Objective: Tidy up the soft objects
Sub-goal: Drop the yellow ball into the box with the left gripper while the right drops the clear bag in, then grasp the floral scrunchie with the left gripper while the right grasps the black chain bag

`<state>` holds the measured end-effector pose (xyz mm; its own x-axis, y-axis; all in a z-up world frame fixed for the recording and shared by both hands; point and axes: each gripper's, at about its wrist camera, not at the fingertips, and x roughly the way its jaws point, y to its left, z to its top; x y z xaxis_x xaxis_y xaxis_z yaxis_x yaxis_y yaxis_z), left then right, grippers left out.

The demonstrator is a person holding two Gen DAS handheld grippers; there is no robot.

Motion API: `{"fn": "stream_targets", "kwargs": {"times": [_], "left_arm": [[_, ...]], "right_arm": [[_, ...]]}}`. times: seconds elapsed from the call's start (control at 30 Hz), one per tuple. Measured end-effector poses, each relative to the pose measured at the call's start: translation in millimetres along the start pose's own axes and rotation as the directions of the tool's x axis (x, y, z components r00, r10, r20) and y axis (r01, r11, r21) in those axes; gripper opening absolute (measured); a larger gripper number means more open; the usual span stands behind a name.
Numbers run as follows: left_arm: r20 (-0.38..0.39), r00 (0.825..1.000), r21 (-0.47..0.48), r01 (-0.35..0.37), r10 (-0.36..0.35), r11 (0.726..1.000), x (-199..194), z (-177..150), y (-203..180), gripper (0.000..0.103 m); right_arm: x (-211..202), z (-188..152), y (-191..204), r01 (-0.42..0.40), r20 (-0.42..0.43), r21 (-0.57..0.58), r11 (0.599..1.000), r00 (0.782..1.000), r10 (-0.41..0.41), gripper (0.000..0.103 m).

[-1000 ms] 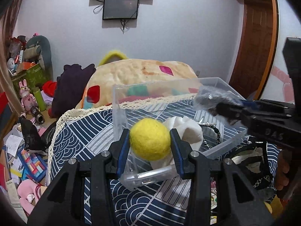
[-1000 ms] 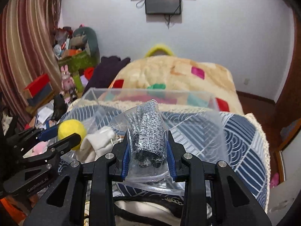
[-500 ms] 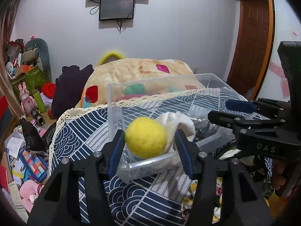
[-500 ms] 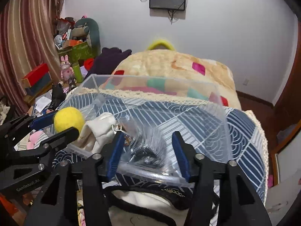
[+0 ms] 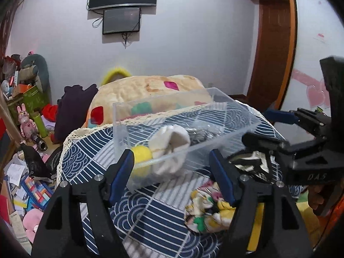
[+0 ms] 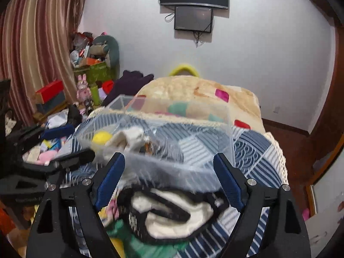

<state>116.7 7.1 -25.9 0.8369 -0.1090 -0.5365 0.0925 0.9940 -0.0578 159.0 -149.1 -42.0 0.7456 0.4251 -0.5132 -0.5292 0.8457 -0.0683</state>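
A clear plastic box (image 5: 234,116) stands on a blue patterned cloth (image 5: 150,210). In it lie a yellow felt ball (image 5: 142,157), a cream soft item (image 5: 169,142) and a bagged grey item (image 5: 204,134). My left gripper (image 5: 172,165) is open and empty just in front of the box. My right gripper (image 6: 169,172) is open and empty, also seen in the left wrist view (image 5: 268,129). A black-and-white cloth (image 6: 169,212) lies below it. A floral cloth (image 5: 206,210) lies by the left gripper. The box (image 6: 228,116) and ball (image 6: 101,137) show in the right wrist view.
A beige blanket with coloured patches (image 5: 150,90) lies behind the box. Toys and papers clutter the floor at left (image 5: 23,172). A wooden door (image 5: 275,43) is at right. A striped curtain (image 6: 32,53) hangs at left.
Both grippers opened. The yellow ball dropped from the left gripper into the box, the bagged grey item from the right. Both grippers pulled back from the box.
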Motion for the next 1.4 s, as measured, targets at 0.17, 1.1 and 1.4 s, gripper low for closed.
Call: {"fn": "stream_targets", "kwargs": {"times": [0.17, 1.1, 1.4], "left_arm": [[0.005, 1.0, 0.003, -0.001, 0.001, 1.0, -9, -11, -5, 0.072], [-0.174, 0.982, -0.013, 0.069, -0.07, 0.998, 44, -51, -24, 0.072], [-0.21, 0.969, -0.106, 0.112, -0.132, 0.988, 57, -64, -7, 0.07]], "right_arm": [[2, -25, 2, -0.023, -0.059, -0.026, 0.999, 0.998, 0.021, 0.083], [17, -70, -31, -0.025, -0.132, 0.136, 0.99, 0.99, 0.043, 0.08], [21, -73, -34, -0.108, -0.145, 0.173, 0.979, 0.98, 0.134, 0.055]]}}
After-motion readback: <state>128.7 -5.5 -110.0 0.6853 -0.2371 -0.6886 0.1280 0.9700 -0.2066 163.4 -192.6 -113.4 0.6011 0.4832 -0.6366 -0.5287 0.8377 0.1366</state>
